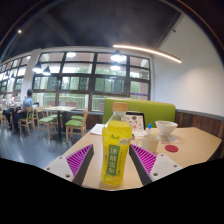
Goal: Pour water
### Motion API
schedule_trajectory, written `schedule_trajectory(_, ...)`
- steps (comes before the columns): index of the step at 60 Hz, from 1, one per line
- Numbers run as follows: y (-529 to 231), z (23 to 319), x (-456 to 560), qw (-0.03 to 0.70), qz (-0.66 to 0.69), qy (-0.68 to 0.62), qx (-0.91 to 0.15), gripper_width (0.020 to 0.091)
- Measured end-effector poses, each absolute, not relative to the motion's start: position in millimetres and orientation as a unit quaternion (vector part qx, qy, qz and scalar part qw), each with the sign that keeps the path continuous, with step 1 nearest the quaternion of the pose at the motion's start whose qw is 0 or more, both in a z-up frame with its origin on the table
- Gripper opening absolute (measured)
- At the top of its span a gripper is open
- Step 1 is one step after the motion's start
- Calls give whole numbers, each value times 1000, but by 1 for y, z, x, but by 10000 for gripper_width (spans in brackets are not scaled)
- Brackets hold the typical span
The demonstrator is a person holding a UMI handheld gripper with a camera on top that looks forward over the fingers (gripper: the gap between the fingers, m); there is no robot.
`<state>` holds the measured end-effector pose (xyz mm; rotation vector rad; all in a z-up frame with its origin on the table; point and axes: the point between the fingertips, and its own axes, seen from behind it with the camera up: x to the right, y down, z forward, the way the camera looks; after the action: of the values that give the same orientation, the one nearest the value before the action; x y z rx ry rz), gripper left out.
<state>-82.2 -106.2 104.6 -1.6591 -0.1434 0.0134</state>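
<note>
A plastic bottle (116, 152) of yellow-green drink, with a yellow cap and a green label, stands upright on the light wooden table (185, 150). It stands between the two fingers of my gripper (113, 165). The gripper is open: table shows between the bottle and the left purple pad (82, 160), and the right pad (143, 160) lies close beside the bottle. A white cup (166, 127) stands on the table beyond the right finger, apart from the bottle.
A red round coaster (171, 148) lies in front of the cup. A small card stand (135, 122) is behind the bottle. A green bench (150, 108) backs the table. Chairs and tables (60, 118) fill the room to the left, where a person (27, 100) sits by the windows.
</note>
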Motion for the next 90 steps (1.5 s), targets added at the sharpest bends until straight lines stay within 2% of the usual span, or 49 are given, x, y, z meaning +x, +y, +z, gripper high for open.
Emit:
schedule_trajectory(4,-82,104,-77,674,-12,-48,-738,817)
schedule_trajectory(6,-83,102,-79,676,-30,-40,-735,791)
schedule_trajectory(10,-55,95,-65,674,-62,-28,-735,445)
schedule_trajectory(12,-49,96,-65,680,-57,-15,-731,444)
schedule_trajectory(13,-58,95,-67,680,-58,-11,-731,402)
schedule_trajectory(15,-47,95,-66,683,-48,-7,-729,400)
schedule_trajectory(16,-46,94,-69,683,-40,-6,-730,364)
schedule_trajectory(18,-42,92,-74,681,-16,-3,-732,356)
schedule_trajectory(19,-41,91,-76,680,-6,-2,-734,308)
schedule_trajectory(23,-32,89,-67,680,15,1,-733,283)
schedule_trajectory(35,-24,91,-71,676,17,-16,-737,282)
schedule_trajectory(42,-5,104,-91,666,91,4,-741,280)
schedule_trajectory(44,4,111,-94,664,133,20,-735,279)
schedule_trajectory(49,18,149,-112,657,246,88,-707,279)
schedule_trajectory(50,31,149,-102,654,271,99,-699,279)
schedule_trajectory(57,52,191,-83,608,417,243,-631,280)
schedule_trajectory(64,90,192,-43,511,556,400,-520,280)
schedule_trajectory(71,114,171,-21,421,617,495,-444,280)
schedule_trajectory(73,103,177,-22,405,623,515,-428,281)
schedule_trajectory(83,126,163,-9,328,655,584,-348,280)
schedule_trajectory(90,127,160,-8,312,664,594,-331,280)
